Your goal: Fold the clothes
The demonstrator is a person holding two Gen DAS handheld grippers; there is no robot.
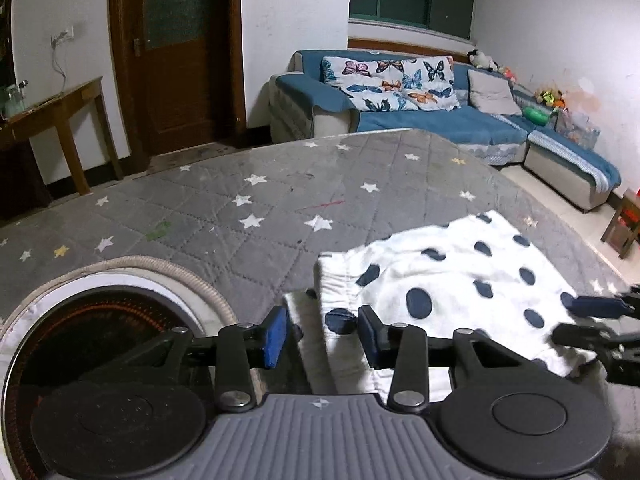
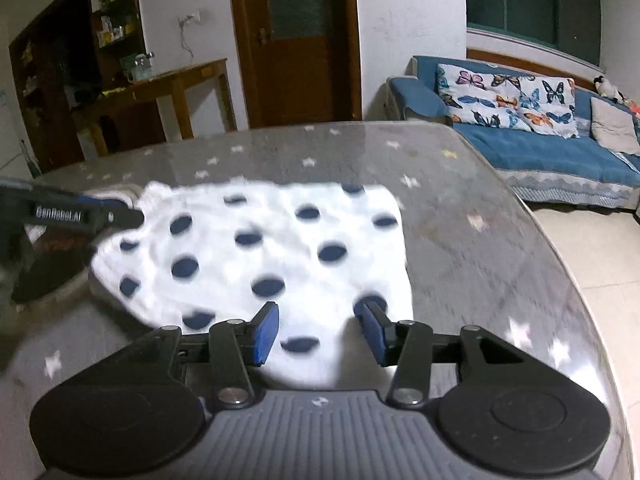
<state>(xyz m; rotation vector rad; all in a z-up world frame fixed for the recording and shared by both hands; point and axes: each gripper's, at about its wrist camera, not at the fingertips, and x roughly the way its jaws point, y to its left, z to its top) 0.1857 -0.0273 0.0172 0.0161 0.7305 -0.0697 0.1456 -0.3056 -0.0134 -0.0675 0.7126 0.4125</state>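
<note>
A white garment with dark blue dots point(image 1: 452, 280) lies partly folded on the grey star-patterned table cover point(image 1: 240, 200). My left gripper point(image 1: 322, 334) is open, its blue pads on either side of the garment's left folded edge. The right gripper point(image 1: 588, 320) shows at the garment's right edge in the left wrist view. In the right wrist view the same garment point(image 2: 260, 248) lies ahead, blurred by motion. My right gripper point(image 2: 316, 330) is open over the garment's near edge, with nothing between the pads. The left gripper point(image 2: 80, 216) shows at the garment's left corner.
A round heater with a white rim point(image 1: 104, 320) sits on the table left of my left gripper. A blue sofa point(image 1: 440, 120) with butterfly cushions stands beyond the table. A wooden side table point(image 1: 60, 112) and a brown door point(image 1: 176, 52) are at the back left.
</note>
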